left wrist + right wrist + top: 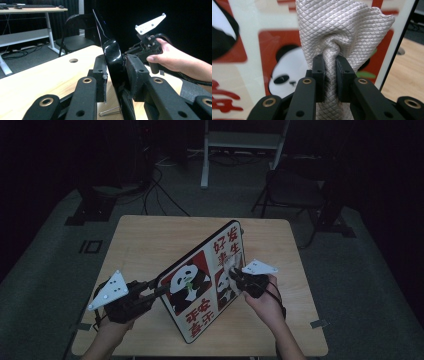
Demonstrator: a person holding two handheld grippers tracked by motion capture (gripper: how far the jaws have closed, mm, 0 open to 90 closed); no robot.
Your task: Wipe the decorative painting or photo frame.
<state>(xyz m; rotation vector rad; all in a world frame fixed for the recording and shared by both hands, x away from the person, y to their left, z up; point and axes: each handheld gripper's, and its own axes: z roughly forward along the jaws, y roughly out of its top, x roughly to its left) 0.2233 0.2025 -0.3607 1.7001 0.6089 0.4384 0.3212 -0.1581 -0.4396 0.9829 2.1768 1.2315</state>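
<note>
Panda board [200, 285] is clamped upright by its edge in the left gripper [159, 291] so its face can be wiped with the cloth [342, 30] pinched in the right gripper [329, 75].

The panda board [202, 279] is showing a glossy, smooth printed face, and its black edge [113, 56] is shining like polished plastic where light is catching it. Against that face, the cloth [342, 32] is looking woven, pale grey and matt, with a fine diamond texture. The right gripper [330, 65] is pinching it with matt black plastic jaws carrying brass-coloured rivets. Under the board, the table [145, 240] is showing light wood grain with a dull finish.
</note>
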